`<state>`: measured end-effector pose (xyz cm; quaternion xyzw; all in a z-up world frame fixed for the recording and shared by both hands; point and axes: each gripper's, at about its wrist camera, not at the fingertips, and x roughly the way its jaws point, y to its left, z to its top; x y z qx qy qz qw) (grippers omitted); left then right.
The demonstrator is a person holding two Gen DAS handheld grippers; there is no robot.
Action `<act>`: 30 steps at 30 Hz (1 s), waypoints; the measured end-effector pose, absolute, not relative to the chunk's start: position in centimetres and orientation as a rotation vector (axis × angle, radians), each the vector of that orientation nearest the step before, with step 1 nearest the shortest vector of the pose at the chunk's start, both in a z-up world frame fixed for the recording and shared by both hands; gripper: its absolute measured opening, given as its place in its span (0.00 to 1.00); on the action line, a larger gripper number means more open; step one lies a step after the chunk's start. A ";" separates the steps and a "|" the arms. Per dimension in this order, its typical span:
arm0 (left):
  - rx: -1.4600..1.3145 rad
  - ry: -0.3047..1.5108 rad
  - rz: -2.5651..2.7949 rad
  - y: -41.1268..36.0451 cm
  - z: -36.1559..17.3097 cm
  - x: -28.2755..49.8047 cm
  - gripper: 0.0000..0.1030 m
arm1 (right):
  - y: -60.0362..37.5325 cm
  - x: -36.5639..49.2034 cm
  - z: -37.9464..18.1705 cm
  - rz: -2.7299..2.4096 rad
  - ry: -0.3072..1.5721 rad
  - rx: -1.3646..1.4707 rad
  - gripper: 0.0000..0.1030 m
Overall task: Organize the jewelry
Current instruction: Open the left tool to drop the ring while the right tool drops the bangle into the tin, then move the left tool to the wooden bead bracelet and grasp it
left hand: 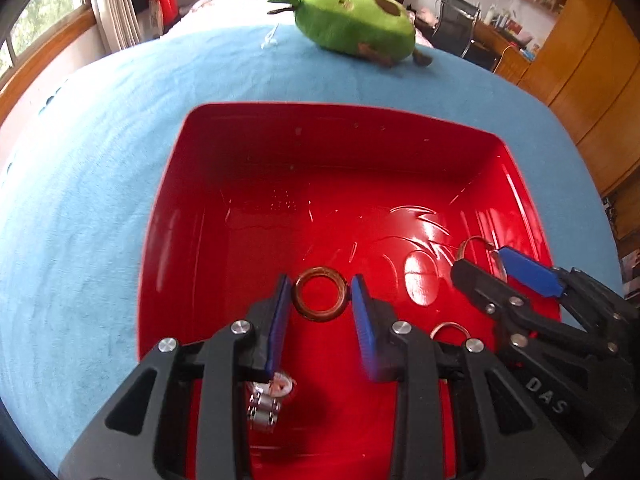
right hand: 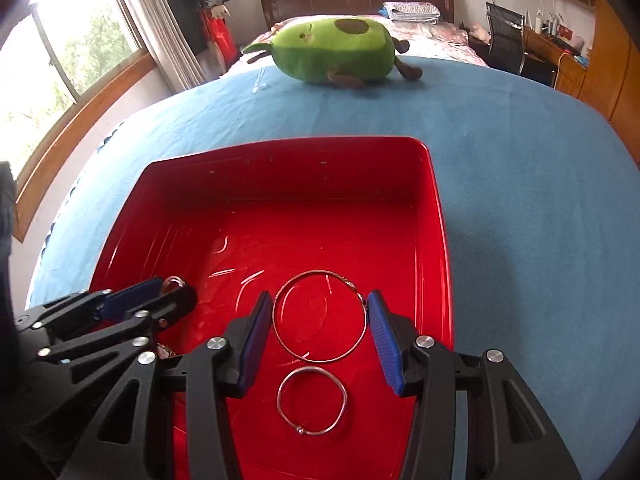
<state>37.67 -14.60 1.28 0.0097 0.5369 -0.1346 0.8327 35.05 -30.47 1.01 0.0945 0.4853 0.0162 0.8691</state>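
Note:
A red tray (left hand: 168, 208) sits on a blue cloth. In the left wrist view, my left gripper (left hand: 322, 300) is open with a brown ring (left hand: 297, 296) lying between its fingertips. A beaded silver bracelet (left hand: 266, 404) lies under the left finger. My right gripper (left hand: 486, 264) is at the tray's right. In the right wrist view, my right gripper (right hand: 320, 316) is open around a large thin silver bangle (right hand: 280, 330). A smaller silver bangle (right hand: 280, 400) lies nearer, between the fingers. My left gripper (right hand: 172, 288) shows at the left.
The red tray (right hand: 438, 216) rests on a blue cloth (right hand: 520, 200). A green avocado plush (right hand: 332, 50) lies at the far side, with a small clear item (right hand: 260, 82) to its left. A bed, chair and wooden cabinets stand beyond.

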 end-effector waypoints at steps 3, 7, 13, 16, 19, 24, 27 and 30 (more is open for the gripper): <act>0.019 1.151 -0.282 -14.5 0.8 38.2 0.34 | -30.2 35.4 1.0 0.025 1.014 0.166 0.48; 0.008 1.147 -0.275 -14.0 1.0 38.0 0.41 | -30.0 35.3 1.1 0.035 1.004 0.156 0.51; -0.002 1.124 -0.284 -13.2 2.3 36.8 0.42 | -30.3 34.2 2.3 0.044 0.969 0.161 0.55; -0.007 1.098 -0.291 -12.5 3.4 35.3 0.46 | -30.7 32.9 3.0 0.058 0.955 0.185 0.55; 0.016 1.046 -0.287 -11.8 4.8 33.0 0.51 | -31.2 30.7 3.9 0.087 0.935 0.213 0.55; 0.035 0.971 -0.300 -10.0 6.2 28.0 0.67 | -31.1 26.2 4.8 0.121 0.909 0.215 0.55; 0.051 0.933 -0.306 -8.9 6.4 25.2 0.82 | -30.8 23.5 4.8 0.149 0.904 0.214 0.55; 0.064 0.920 -0.316 -7.4 6.0 22.1 0.87 | -30.3 20.4 4.6 0.168 0.890 0.209 0.59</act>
